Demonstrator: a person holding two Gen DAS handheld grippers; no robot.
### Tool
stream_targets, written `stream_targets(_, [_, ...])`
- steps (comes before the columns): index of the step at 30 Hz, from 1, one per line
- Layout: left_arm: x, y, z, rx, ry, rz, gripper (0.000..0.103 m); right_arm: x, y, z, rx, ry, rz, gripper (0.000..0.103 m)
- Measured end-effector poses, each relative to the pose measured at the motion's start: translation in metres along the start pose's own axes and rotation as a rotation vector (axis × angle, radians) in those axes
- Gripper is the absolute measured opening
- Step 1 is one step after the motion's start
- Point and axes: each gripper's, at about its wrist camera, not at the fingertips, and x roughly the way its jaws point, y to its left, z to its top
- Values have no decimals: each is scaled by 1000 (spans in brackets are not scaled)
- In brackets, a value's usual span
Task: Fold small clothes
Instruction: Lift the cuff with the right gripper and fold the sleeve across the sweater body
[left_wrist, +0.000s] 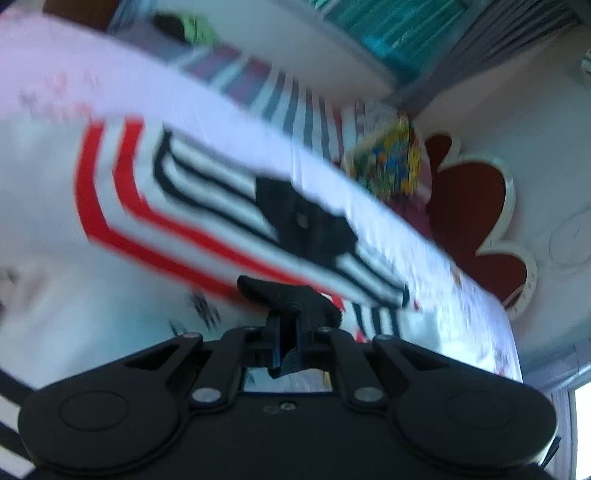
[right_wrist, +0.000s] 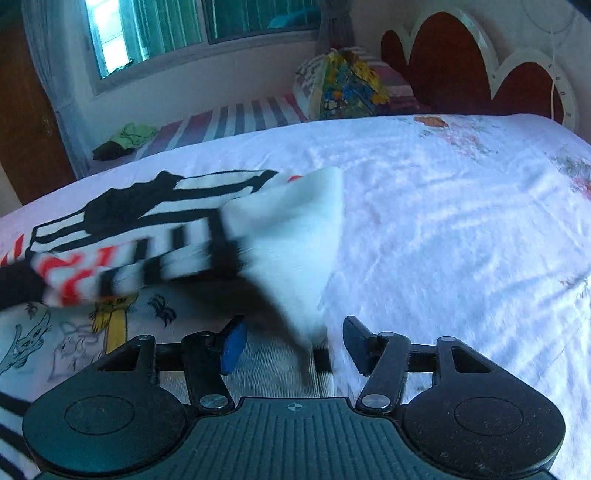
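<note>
Left gripper (left_wrist: 291, 295) clamped on shirt (left_wrist: 207, 192) hem; right gripper (right_wrist: 291, 339) jaws apart, white corner loose between them. Risk: corner drops onto bed (right_wrist: 443, 221), fold skews.

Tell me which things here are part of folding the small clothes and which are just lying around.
Part of the job:
- striped shirt, white with black and red print
- cartoon-print garment lying under it
- left gripper, shut
- right gripper, open

Just lying about:
- green cloth on the striped bed
- colourful bundle near the headboard
</note>
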Motion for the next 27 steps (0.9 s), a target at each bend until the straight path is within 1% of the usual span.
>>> stream_targets(1, [-7,3,7,-4,-25,5,7,2,1,2,13,6,6,22])
stream_targets(3, [-17,12,18,7,-73,34,7,-3,2,3,16,-14,25,21])
stream_targets(5, [-16,24,21,17,-72,80,7,-7,9,3,-4,-28,39,19])
stream_targets(6, [-13,31,19,16,-63,105,7,-8,11,2,-19,-32,42,19])
stream_targets(8, [-3,41,11,49,-38,174,7,-6,11,-2,-47,-23,17,18])
stream_targets(9, [3,46,6,46,-9,199,7,0,4,-4,-31,7,-7,18])
stream_targets(10, [9,51,1,50,30,207,7,7,-2,-7,-1,38,-17,19])
stream_targets(11, [13,50,-3,77,42,222,9,8,-8,-8,18,40,-8,19])
stream_targets(12, [11,47,-6,115,24,244,15,6,-8,-8,9,46,-8,19])
stream_targets(13, [7,43,-6,144,16,270,19,3,-7,-8,-8,50,-11,19])
stream_targets(14, [1,41,-5,152,3,297,28,0,-8,-8,-10,55,-10,19])
stream_targets(15, [-6,40,-5,145,-8,322,44,-4,-10,-8,-5,61,2,19])
stream_targets(16, [-16,43,-5,131,-27,342,54,-11,-12,-8,2,61,14,19])
stream_targets(17, [-28,44,-6,112,-58,347,64,-18,-14,-9,7,54,21,19])
stream_targets(18, [-39,43,-11,113,-84,343,64,-25,-14,-10,14,40,30,19])
stream_targets(19, [-42,43,-11,130,-92,334,64,-34,-13,-9,23,20,38,19])
stream_targets(21, [-45,27,-10,177,-91,297,64,-47,-11,-4,27,-29,40,19])
stream_targets(24, [-27,-3,-9,226,-58,219,64,-38,-1,20,-9,-54,54,19])
stream_targets(26, [-9,-20,-10,266,-49,192,64,-20,4,35,-6,-46,75,19])
stream_targets(27, [0,-26,-12,288,-46,192,64,-8,6,42,-7,-35,79,19])
